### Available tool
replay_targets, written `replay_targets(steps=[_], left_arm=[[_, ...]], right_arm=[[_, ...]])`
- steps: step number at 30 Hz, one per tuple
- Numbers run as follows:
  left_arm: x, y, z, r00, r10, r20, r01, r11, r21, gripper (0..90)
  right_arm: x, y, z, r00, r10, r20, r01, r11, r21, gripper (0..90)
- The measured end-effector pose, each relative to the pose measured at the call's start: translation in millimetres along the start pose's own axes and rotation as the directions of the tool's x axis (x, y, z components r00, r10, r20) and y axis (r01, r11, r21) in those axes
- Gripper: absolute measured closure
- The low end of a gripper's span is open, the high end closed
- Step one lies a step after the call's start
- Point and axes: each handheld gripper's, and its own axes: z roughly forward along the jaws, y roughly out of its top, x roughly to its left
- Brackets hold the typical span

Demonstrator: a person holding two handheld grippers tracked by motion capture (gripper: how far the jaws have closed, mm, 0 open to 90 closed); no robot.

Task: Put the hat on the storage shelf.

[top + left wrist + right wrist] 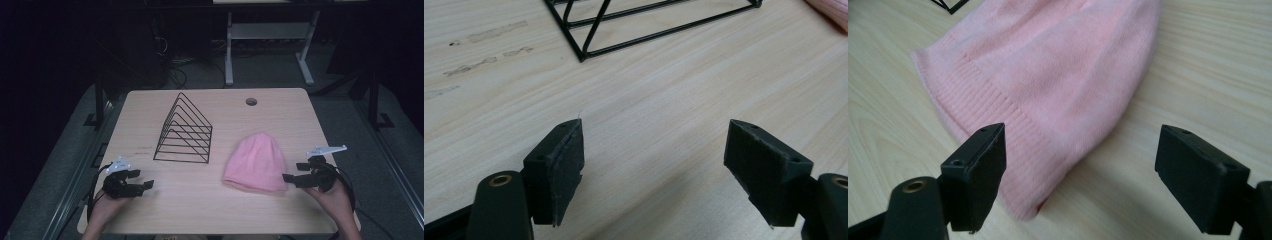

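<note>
Table (pixel 210 210): pale wood-grain top, a round cable hole near the far edge, faint scuff marks at our left. It bears everything listed below.

Rack (pixel 185 131): black wire, triangular in outline, several tiers, standing upright left of centre toward the far side. Its near corner appears at the top of the left gripper view (pixel 581 57). Nothing is on it or touching it.

Hat (pixel 256 162): pink knit beanie, lying flat right of centre, crown pointing away from us, ribbed band toward us. In the right gripper view (pixel 1048 75) we see the ribbing run along the band, a fine even knit above it, and the near corner of the band folded under a little. It looks soft and limp; we expect it to sag and drape when lifted by one edge.

Right gripper (pixel 292 178): held low at the hat's near right corner, pointing left at the band. Jaws wide apart, nothing between the pads; one jaw stands over the band's edge, the other over bare table. No grip yet.

Left gripper (pixel 145 185): resting near the table's near left corner, well apart from hat and rack. Jaws equally wide, holding nothing, bare wood between them.

Step in hand, as we judge it: the approach to the hat, before any pick-up. The next move calls for us to ease the right jaws forward so the band's edge sits between the pads, keep low to the table, then close on the ribbed band, both layers if possible.
</note>
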Motion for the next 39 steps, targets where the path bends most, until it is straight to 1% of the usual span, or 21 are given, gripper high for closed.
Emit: replay_targets(steps=[2,3,5,6,7,8,9,10,11,13,14,15,18,21,22,24,30,36,37,38,39], left_arm=[[0.0,-0.1,-0.1,1.0000,-0.002,0.001,0.002,1.0000,-0.002,24.2],[-0.2,-0.2,-0.2,1.0000,-0.003,0.003,0.003,1.0000,-0.003,24.2],[0.1,0.1,-0.2,1.0000,0.000,0.004,0.000,1.0000,-0.001,24.2],[0.1,0.1,-0.2,1.0000,0.000,0.004,0.000,1.0000,-0.001,24.2],[1.0,0.4,-0.4,1.0000,0.003,0.005,-0.003,1.0000,0.000,24.2],[1.0,0.4,-0.4,1.0000,0.003,0.005,-0.003,1.0000,0.000,24.2],[1.7,0.6,-0.9,1.0000,0.003,0.004,-0.003,1.0000,-0.003,24.2],[2.1,0.6,-1.2,1.0000,0.005,0.003,-0.005,1.0000,-0.005,24.2],[1.5,0.5,-1.2,1.0000,-0.006,0.004,0.007,0.9999,-0.010,24.2],[2.3,0.5,-1.9,1.0000,-0.003,0.002,0.003,0.9999,-0.013,24.2],[2.3,0.5,-1.9,1.0000,-0.003,0.002,0.003,0.9999,-0.013,24.2],[2.4,0.4,-2.2,1.0000,-0.006,0.001,0.006,0.9999,-0.015,24.2],[4.0,0.4,-3.3,1.0000,0.003,-0.003,-0.003,0.9999,-0.015,24.2],[4.0,0.0,-3.9,1.0000,-0.007,-0.003,0.007,0.9998,-0.021,24.2],[4.0,0.0,-3.9,1.0000,-0.007,-0.003,0.007,0.9998,-0.021,24.2],[4.5,-0.3,-4.4,1.0000,-0.008,-0.005,0.008,0.9998,-0.018,24.2],[4.0,-0.7,-4.6,0.9999,-0.014,-0.003,0.014,0.9997,-0.018,24.2],[2.9,-0.7,-5.1,1.0000,-0.009,0.001,0.009,0.9997,-0.023,24.2],[3.2,-0.1,-5.5,1.0000,0.009,-0.001,-0.009,0.9998,-0.015,24.2],[2.9,0.1,-5.5,0.9999,0.011,0.001,-0.011,0.9999,-0.011,24.2],[1.7,-0.2,-5.0,1.0000,-0.002,0.006,0.002,0.9999,-0.013,24.2]], right_arm=[[-1.0,3.3,1.7,1.0000,-0.005,-0.008,0.005,1.000,0.006,19.9],[-2.8,10.4,3.3,0.9998,-0.017,-0.011,0.017,1.000,0.015,19.7],[-3.9,17.1,5.2,0.9995,-0.011,-0.029,0.012,1.000,0.016,19.6],[-3.9,17.1,5.2,0.9995,-0.011,-0.029,0.012,1.000,0.016,19.6],[-3.9,24.6,7.4,0.9995,-0.008,-0.030,0.009,0.999,0.032,19.3],[-3.9,24.6,7.4,0.9995,-0.008,-0.030,0.009,0.999,0.032,19.3],[-5.0,31.8,10.4,0.9988,-0.015,-0.047,0.017,0.999,0.036,19.2],[-5.4,35.9,11.7,0.9988,-0.021,-0.043,0.023,0.999,0.043,19.1],[-5.4,40.0,12.6,0.9986,-0.025,-0.046,0.028,0.999,0.046,19.2],[-6.2,48.4,14.5,0.9981,-0.032,-0.053,0.035,0.998,0.056,19.2],[-6.2,48.4,14.5,0.9981,-0.032,-0.053,0.035,0.998,0.056,19.2],[-7.1,56.7,16.4,0.9976,-0.039,-0.058,0.043,0.997,0.064,19.2],[-9.3,69.2,19.2,0.9970,-0.046,-0.062,0.051,0.996,0.078,19.2],[-12.5,80.7,22.6,0.9960,-0.056,-0.070,0.061,0.995,0.084,19.2],[-12.8,84.1,23.5,0.9962,-0.047,-0.074,0.053,0.995,0.088,19.2],[-15.4,90.4,26.0,0.9954,-0.051,-0.081,0.058,0.994,0.090,19.2],[-18.0,102.5,30.5,0.9942,-0.065,-0.086,0.073,0.993,0.088,20.0],[-25.5,112.2,43.6,0.9933,-0.064,-0.096,0.074,0.992,0.104,20.8],[-26.6,113.6,45.7,0.9937,-0.059,-0.095,0.070,0.991,0.114,21.0],[-28.8,114.8,48.3,0.9934,-0.063,-0.096,0.074,0.990,0.122,21.0],[-30.6,115.6,50.4,0.9938,-0.051,-0.098,0.064,0.989,0.134,21.4]])
